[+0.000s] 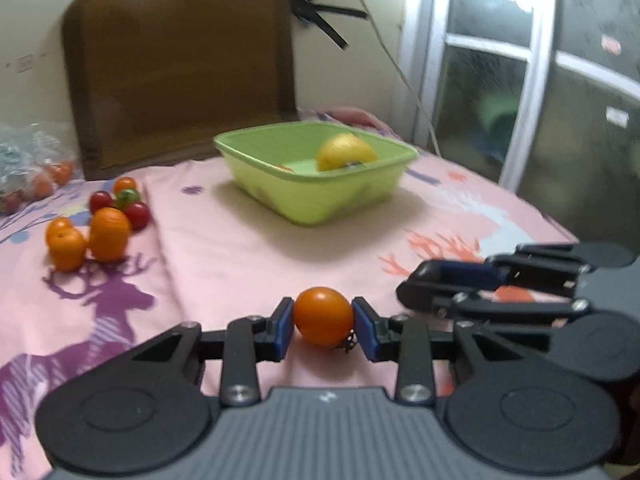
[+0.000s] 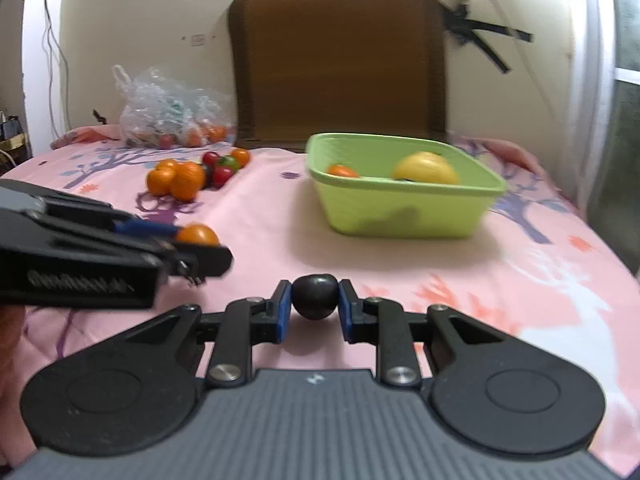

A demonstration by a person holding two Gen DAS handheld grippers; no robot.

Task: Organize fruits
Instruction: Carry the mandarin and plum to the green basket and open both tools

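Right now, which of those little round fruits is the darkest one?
The near-black fruit pinched in the right gripper. The left gripper holds an orange fruit, and the loose pile on the cloth is orange, red and green.

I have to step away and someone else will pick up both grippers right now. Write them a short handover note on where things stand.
Left gripper: shut on an orange tomato, above the cloth.
Right gripper: shut on a dark fruit, also above the cloth.
Green tub: mid-table, already holds a yellow fruit and a small orange one.
Loose pile of orange, red and green fruit lies on the pink cloth, left of the tub.
A plastic bag with more fruit sits at the back.
Left to do, likely: drop both held fruits in the tub, then clear the pile.
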